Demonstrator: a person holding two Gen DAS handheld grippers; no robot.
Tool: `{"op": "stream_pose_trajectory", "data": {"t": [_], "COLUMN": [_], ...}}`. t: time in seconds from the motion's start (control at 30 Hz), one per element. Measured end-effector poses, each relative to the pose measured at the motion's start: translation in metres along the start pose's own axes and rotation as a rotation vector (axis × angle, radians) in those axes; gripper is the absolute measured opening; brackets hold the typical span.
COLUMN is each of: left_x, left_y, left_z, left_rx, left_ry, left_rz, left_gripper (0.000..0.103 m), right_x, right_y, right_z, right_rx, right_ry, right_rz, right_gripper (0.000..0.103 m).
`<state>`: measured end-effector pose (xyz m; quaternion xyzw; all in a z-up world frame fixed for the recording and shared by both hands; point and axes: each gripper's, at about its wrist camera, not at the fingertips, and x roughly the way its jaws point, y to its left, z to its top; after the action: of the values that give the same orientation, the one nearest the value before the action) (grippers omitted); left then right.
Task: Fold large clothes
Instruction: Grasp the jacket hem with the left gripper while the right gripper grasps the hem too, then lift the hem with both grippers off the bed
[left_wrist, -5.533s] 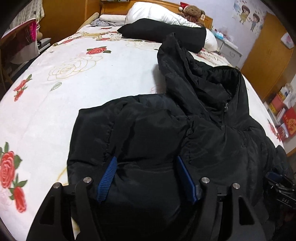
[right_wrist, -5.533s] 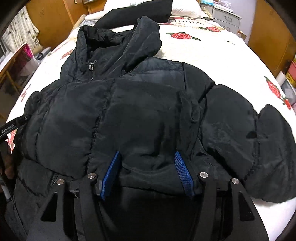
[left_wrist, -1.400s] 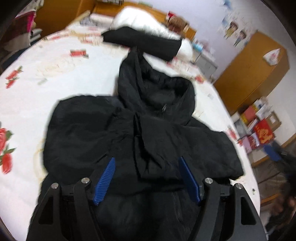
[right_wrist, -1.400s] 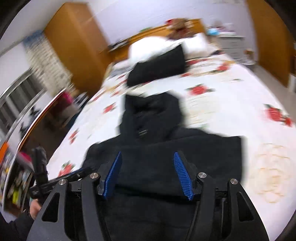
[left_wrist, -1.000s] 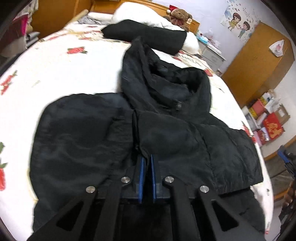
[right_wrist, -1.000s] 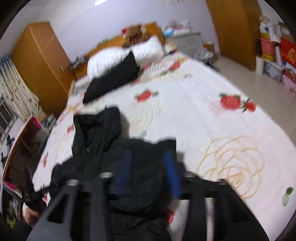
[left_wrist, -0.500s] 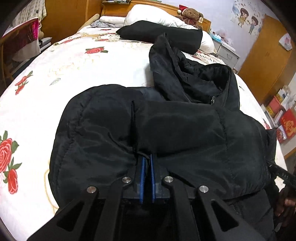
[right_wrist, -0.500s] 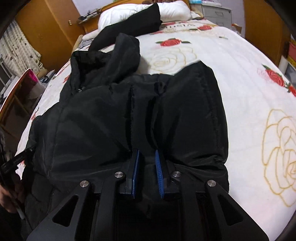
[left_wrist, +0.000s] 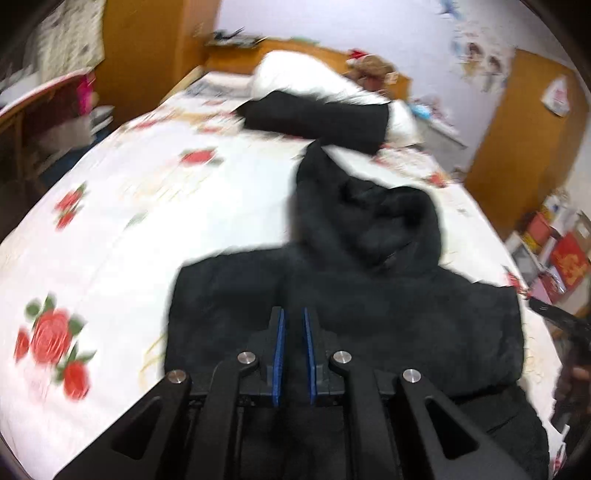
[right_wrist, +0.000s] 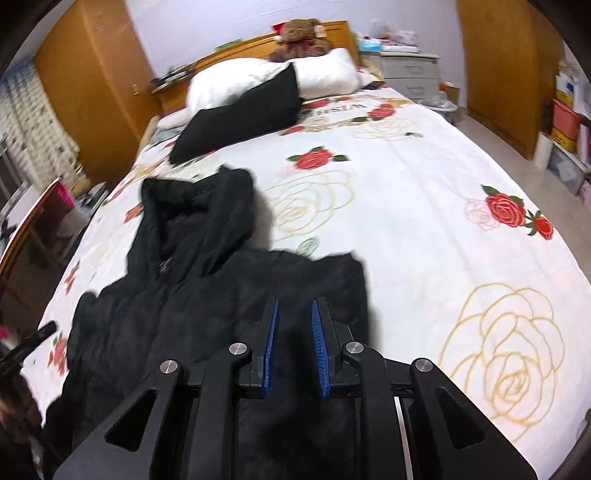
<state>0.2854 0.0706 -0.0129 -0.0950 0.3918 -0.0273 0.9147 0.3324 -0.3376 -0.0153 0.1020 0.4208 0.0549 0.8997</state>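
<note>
A black hooded puffer jacket lies on the rose-printed bed sheet, hood toward the headboard, both sleeves folded in over the body. It also shows in the right wrist view. My left gripper hovers over the jacket's lower left part, its blue pads a narrow gap apart; what lies between them is black and blurred. My right gripper is above the jacket's lower right part, pads slightly parted, nothing clearly between them.
A folded black garment lies against white pillows at the headboard, with a teddy bear behind. A nightstand and wooden wardrobes stand to the right. Shelves with boxes lie past the bed's right edge.
Both grippers have lifted up and back from the jacket, and their pads have parted slightly. The sleeves stay folded over the body. The views are motion-blurred.
</note>
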Motion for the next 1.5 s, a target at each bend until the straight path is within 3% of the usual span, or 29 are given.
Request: {"op": "stream_pose_trajectory", "data": {"t": [0.13,0.23,0.33,0.47,0.57,0.7,0.8,0.97,1.1,1.27,1.33,1.47,1.5], "left_x": [0.043,0.096,0.112,0.117,0.1,0.044,0.029,0.063,0.065,0.047,0.031,-0.008,-0.016], "left_y": [-0.033,-0.023,-0.009,-0.006,-0.009,-0.018,-0.017,0.001,0.004,-0.001,-0.005,-0.016,-0.019], "left_z": [0.013,0.004,-0.009,-0.011,-0.004,-0.01,-0.024,-0.048,-0.047,-0.043,-0.042,-0.039,-0.039], "left_rx": [0.123,0.097,0.084,0.072,0.077,0.137,0.152,0.082,0.073,0.074,0.073,0.072,0.078], "left_ry": [0.001,0.105,0.091,0.094,0.098,0.007,0.005,0.141,0.15,0.152,0.144,0.102,0.092], "left_rz": [0.017,0.06,0.061,0.054,0.06,0.014,-0.003,0.043,0.038,0.046,0.051,0.03,0.03], "left_gripper": [0.022,0.022,0.022,0.021,0.021,0.021,0.021,0.021,0.021,0.021,0.021,0.021,0.022], "right_x": [0.032,0.059,0.088,0.092,0.071,0.017,0.001,0.041,0.051,0.032,0.016,-0.019,-0.027], "right_y": [-0.01,-0.003,0.002,0.003,0.01,0.028,0.051,0.069,0.067,0.072,0.075,0.083,0.086], "right_z": [0.004,-0.006,-0.017,-0.015,-0.007,-0.009,-0.027,-0.06,-0.062,-0.056,-0.055,-0.055,-0.054], "right_rx": [0.033,-0.011,-0.031,-0.048,-0.064,-0.078,-0.138,-0.176,-0.166,-0.156,-0.156,-0.148,-0.151], "right_ry": [0.043,0.092,0.141,0.145,0.122,0.04,0.05,0.189,0.204,0.213,0.194,0.143,0.13], "right_rz": [-0.011,-0.033,-0.034,-0.047,-0.064,0.034,0.087,0.076,0.076,0.055,0.046,0.072,0.082], "right_gripper": [0.019,0.019,0.017,0.016,0.016,0.017,0.017,0.017,0.017,0.017,0.021,0.043,0.044]}}
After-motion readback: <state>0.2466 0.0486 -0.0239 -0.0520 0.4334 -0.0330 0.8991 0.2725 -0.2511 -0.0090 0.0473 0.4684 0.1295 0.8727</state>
